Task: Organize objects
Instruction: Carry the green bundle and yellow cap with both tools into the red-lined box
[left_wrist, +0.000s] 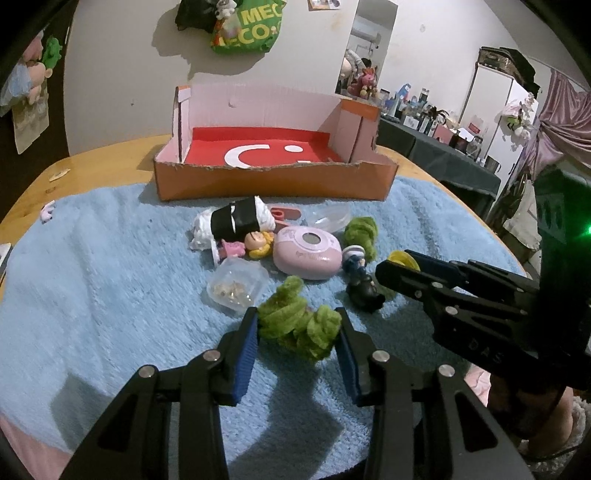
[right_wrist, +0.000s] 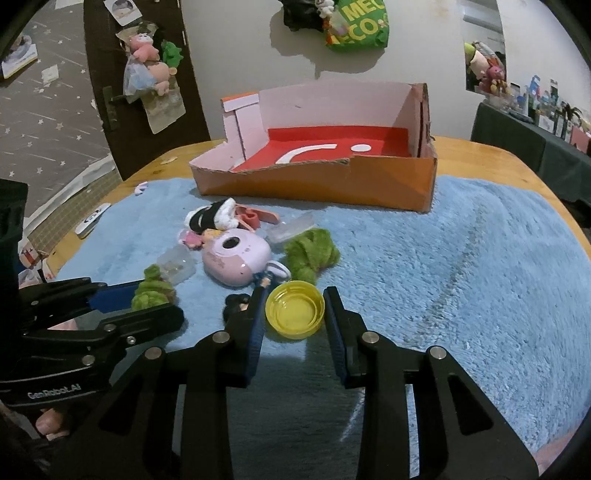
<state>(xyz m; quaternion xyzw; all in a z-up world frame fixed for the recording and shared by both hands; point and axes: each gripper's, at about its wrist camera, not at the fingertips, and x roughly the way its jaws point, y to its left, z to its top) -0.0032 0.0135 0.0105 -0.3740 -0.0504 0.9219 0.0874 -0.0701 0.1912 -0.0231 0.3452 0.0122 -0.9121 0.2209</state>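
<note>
the counter (left_wrist: 92, 155) carries a blue fleece mat (right_wrist: 461, 258) that pads the whole work area, and at its far edge sits the orange cardboard box (left_wrist: 273, 181), front wall torn low and red floor bare, which i judge to be the place the clutter is meant to go, since nothing lies in it yet. between box and me the loose items lie heaped together on the mat: a black-and-white plush (left_wrist: 236, 221), a pink oval case (left_wrist: 306, 254), a clear plastic tub (left_wrist: 238, 284), small figurines and a second green tuft (right_wrist: 310, 251), all touching or near one another. my left gripper (left_wrist: 299, 332) is closed to a middling width on a green fuzzy bundle (left_wrist: 295, 325), both blue pads pressed into its sides, low on the mat. my right gripper (right_wrist: 295, 314) is clamped narrow on a yellow bottle cap (right_wrist: 294, 314), lying hollow side up, held by its rim. i judge both grips ready for lifting toward the box.
</note>
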